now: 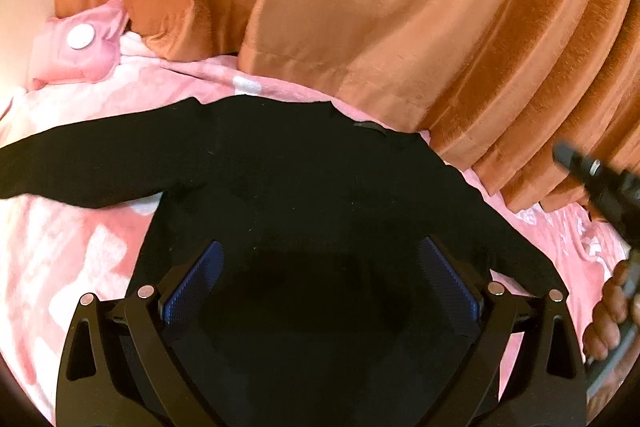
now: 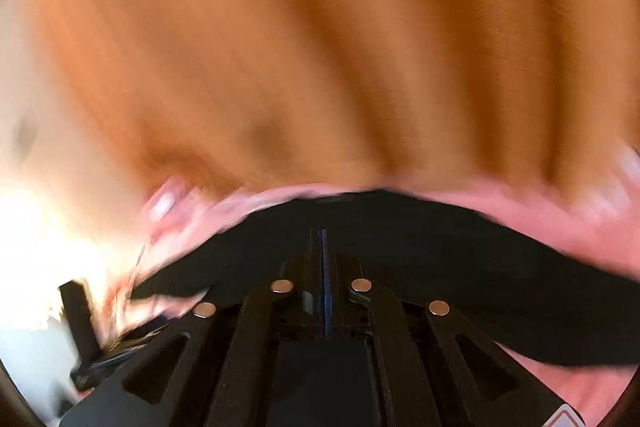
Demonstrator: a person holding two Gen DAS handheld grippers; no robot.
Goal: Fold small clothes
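Note:
A black long-sleeved top (image 1: 304, 171) lies spread flat on a pink patterned blanket (image 1: 68, 251), one sleeve stretched out to the left. My left gripper (image 1: 320, 259) is open above the body of the top, its blue pads wide apart. The right gripper shows at the right edge of the left wrist view (image 1: 600, 183), held by a hand. In the blurred right wrist view my right gripper (image 2: 323, 239) has its fingers pressed together over the black top (image 2: 460, 267); whether cloth is pinched between them I cannot tell.
An orange curtain (image 1: 400, 7) hangs along the far side of the blanket. A pink cushion-like item with a white round patch (image 1: 80, 39) lies at the far left. The person's fingers (image 1: 608, 315) show at the right edge.

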